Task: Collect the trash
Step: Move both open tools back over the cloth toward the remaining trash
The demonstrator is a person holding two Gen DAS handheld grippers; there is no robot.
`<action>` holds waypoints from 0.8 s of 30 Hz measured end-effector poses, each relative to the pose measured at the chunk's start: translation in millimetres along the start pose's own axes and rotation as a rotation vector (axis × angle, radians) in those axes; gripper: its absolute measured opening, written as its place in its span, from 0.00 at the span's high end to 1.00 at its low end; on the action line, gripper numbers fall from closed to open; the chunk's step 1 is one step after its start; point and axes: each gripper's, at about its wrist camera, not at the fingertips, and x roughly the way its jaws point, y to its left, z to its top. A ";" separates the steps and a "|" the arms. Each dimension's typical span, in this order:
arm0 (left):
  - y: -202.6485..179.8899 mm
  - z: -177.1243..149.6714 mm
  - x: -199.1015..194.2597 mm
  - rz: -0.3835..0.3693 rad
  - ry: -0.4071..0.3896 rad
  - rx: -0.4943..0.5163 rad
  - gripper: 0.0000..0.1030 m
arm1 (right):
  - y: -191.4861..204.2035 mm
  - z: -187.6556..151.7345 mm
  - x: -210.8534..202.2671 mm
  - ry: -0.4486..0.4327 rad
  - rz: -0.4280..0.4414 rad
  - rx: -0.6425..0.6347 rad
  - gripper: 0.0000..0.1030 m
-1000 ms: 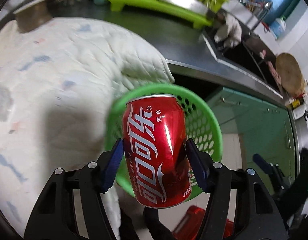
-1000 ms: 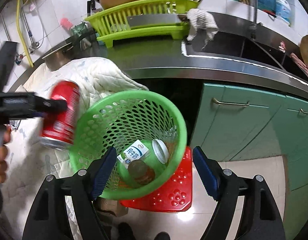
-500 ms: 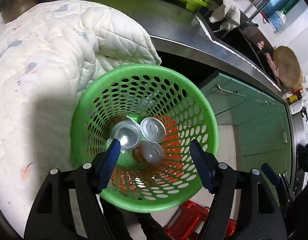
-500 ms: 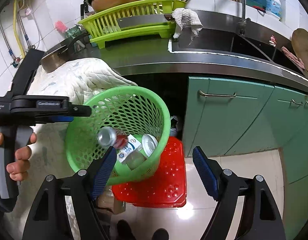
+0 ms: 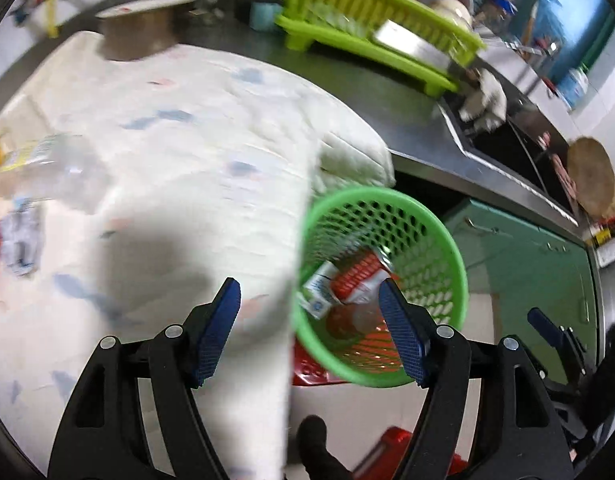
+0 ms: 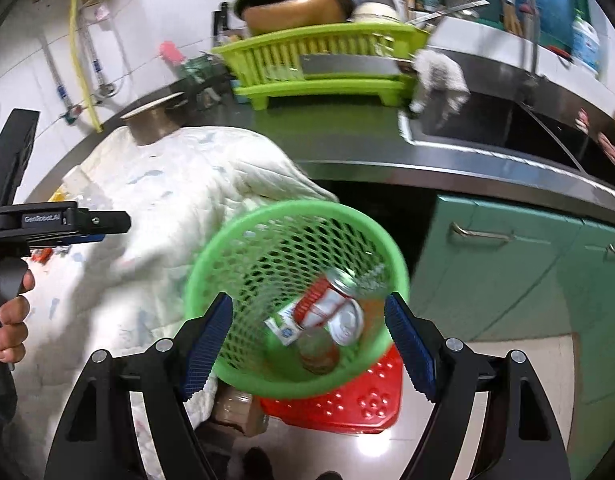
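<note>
I am swinging my empty left gripper (image 5: 309, 326), its claw wide apart, toward the clear bottle (image 5: 39, 172) lying on the white quilt (image 5: 195, 152), aiming low and slow, while the green basket (image 6: 211, 264) is waiting beside it.

Green basket (image 6: 391, 264) mouth unobstructed from above — quilted cloth (image 6: 179, 200) crowding its left rim.

Steel counter (image 6: 467, 168), green cabinets (image 6: 527, 264), prob. tiled wall (image 6: 147, 20).
</note>
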 end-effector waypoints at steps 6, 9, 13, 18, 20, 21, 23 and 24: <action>43.4 -5.6 -45.0 0.078 -0.085 -0.063 0.31 | 34.8 17.8 0.3 -0.014 0.058 -0.071 0.27; 67.1 -10.2 -65.4 0.128 -0.126 -0.101 0.31 | 54.5 26.3 2.1 -0.021 0.090 -0.109 0.27; 100.7 -17.9 -91.2 0.204 -0.175 -0.145 0.31 | 81.9 38.2 6.8 -0.025 0.138 -0.154 0.27; 150.6 -34.9 -120.3 0.266 -0.217 -0.264 0.31 | 123.7 53.1 19.5 -0.017 0.215 -0.213 0.27; 169.0 -42.5 -128.4 0.292 -0.224 -0.308 0.31 | 143.6 58.5 27.6 -0.007 0.242 -0.252 0.27; 180.4 -47.3 -133.3 0.307 -0.229 -0.334 0.31 | 152.0 60.5 31.1 -0.003 0.255 -0.268 0.27; 196.0 -55.8 -139.8 0.327 -0.237 -0.376 0.31 | 172.5 66.0 39.2 0.003 0.284 -0.305 0.27; 208.2 -60.9 -144.7 0.343 -0.242 -0.407 0.31 | 181.5 68.5 43.1 0.007 0.294 -0.319 0.27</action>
